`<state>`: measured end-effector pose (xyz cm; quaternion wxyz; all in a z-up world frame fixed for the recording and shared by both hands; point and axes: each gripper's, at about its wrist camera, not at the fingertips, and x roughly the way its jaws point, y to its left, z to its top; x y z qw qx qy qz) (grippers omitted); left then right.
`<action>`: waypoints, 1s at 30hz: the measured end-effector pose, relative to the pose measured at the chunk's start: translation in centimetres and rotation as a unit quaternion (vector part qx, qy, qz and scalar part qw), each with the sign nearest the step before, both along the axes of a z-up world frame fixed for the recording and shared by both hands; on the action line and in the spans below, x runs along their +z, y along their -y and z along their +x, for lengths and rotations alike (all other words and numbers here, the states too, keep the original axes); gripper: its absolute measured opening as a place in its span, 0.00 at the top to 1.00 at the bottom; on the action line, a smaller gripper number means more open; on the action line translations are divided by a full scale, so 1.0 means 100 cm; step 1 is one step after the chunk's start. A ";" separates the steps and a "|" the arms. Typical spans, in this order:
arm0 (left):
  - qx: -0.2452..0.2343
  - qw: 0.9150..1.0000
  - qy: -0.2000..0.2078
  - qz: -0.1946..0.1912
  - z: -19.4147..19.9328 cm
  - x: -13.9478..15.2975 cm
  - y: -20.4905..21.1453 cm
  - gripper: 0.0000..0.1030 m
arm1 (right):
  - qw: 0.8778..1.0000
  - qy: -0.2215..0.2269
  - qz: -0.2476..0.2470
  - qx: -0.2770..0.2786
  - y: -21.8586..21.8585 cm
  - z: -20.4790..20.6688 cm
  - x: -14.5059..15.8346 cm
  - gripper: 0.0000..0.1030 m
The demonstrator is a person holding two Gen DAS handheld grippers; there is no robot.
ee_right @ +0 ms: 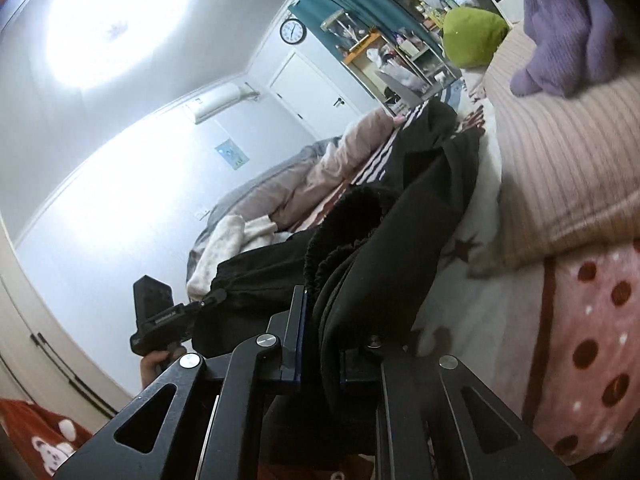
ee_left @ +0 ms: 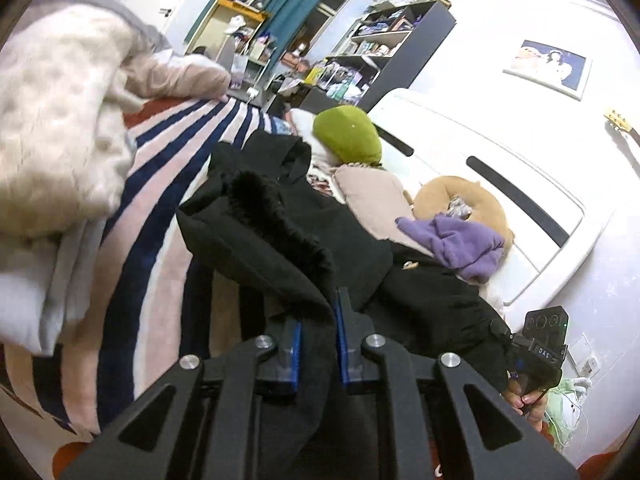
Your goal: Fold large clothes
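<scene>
A large black coat with a furry edge lies across the bed on the striped blanket. My left gripper is shut on a fold of the coat, the cloth bunched between its blue pads. In the right wrist view my right gripper is shut on another thick fold of the same black coat, lifted off the bed. The right gripper also shows in the left wrist view at the coat's far right edge, and the left gripper shows in the right wrist view.
A cream fluffy garment lies at the left. A green cushion, a beige pillow, a tan neck pillow and a purple cloth sit by the white headboard. Shelves stand beyond the bed.
</scene>
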<state>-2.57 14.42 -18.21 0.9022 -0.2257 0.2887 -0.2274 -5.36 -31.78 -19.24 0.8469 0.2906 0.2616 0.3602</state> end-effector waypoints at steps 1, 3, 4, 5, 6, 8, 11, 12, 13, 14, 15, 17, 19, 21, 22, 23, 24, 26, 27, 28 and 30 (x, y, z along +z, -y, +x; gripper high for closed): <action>0.001 1.000 0.003 0.000 0.000 0.002 -0.001 0.90 | 1.000 0.007 0.004 0.000 0.002 -0.002 0.004 0.97; 0.003 1.000 0.011 -0.005 -0.004 0.008 -0.003 0.93 | 1.000 0.018 -0.006 -0.006 -0.001 -0.007 0.015 0.98; 0.005 1.000 0.016 -0.011 -0.007 0.011 -0.004 0.94 | 1.000 0.023 -0.015 -0.006 -0.003 -0.010 0.019 0.98; 0.004 1.000 0.024 -0.013 -0.013 0.016 -0.006 0.94 | 1.000 0.027 -0.016 -0.004 -0.005 -0.015 0.022 0.98; 0.001 1.000 0.024 -0.005 -0.016 0.020 -0.006 0.94 | 1.000 0.027 -0.015 -0.004 -0.003 -0.017 0.023 0.98; 0.008 1.000 0.027 0.006 -0.021 0.023 -0.006 0.97 | 0.999 0.023 -0.025 -0.006 -0.005 -0.016 0.027 0.98; 0.016 0.999 0.027 0.002 -0.027 0.025 -0.014 1.00 | 1.000 0.023 -0.015 -0.013 -0.005 -0.014 0.030 0.98; 0.016 0.999 0.028 0.002 -0.027 0.026 -0.016 1.00 | 0.999 0.026 -0.013 -0.016 -0.004 -0.015 0.033 0.98; 0.017 0.999 0.028 0.004 -0.026 0.026 -0.018 1.00 | 0.999 0.026 -0.014 -0.016 -0.003 -0.014 0.034 0.98; 0.018 0.999 0.027 0.009 -0.025 0.025 -0.018 1.00 | 0.999 0.028 -0.016 -0.020 -0.004 -0.013 0.037 0.99; 0.016 0.999 0.025 0.013 -0.023 0.024 -0.018 1.00 | 0.999 0.028 -0.017 -0.020 -0.003 -0.013 0.040 0.99; 0.017 1.000 0.017 0.019 -0.018 0.016 -0.018 0.99 | 0.998 0.031 -0.044 -0.023 -0.008 -0.010 0.042 0.99; 0.023 0.999 -0.009 0.021 -0.011 0.000 -0.021 0.99 | 0.996 0.018 -0.079 -0.036 -0.009 -0.005 0.036 0.99; 0.033 0.998 -0.037 0.025 -0.008 -0.024 -0.027 0.99 | 0.994 -0.014 -0.094 -0.051 -0.004 -0.001 0.020 0.98; 0.037 0.998 -0.048 0.026 -0.008 -0.033 -0.030 0.99 | 0.993 -0.038 -0.096 -0.057 0.001 0.001 0.008 0.98; 0.043 0.997 -0.065 0.026 -0.009 -0.048 -0.035 0.99 | 0.992 -0.065 -0.093 -0.058 0.008 0.004 -0.008 0.97; 0.047 0.996 -0.075 0.030 -0.009 -0.057 -0.037 0.99 | 0.990 -0.088 -0.090 -0.063 0.015 0.005 -0.025 0.96; 0.062 0.992 -0.097 0.049 -0.010 -0.077 -0.042 0.97 | 0.984 -0.119 -0.105 -0.087 0.027 0.003 -0.048 0.95; 0.066 0.990 -0.108 0.058 -0.010 -0.085 -0.044 0.89 | 0.980 -0.130 -0.117 -0.100 0.031 0.002 -0.057 0.95; 0.068 0.989 -0.115 0.061 -0.011 -0.091 -0.043 0.73 | 0.976 -0.139 -0.127 -0.114 0.035 0.000 -0.065 0.95; 0.070 0.988 -0.127 0.061 -0.012 -0.106 -0.046 0.54 | 0.972 -0.142 -0.132 -0.131 0.043 -0.011 -0.076 0.91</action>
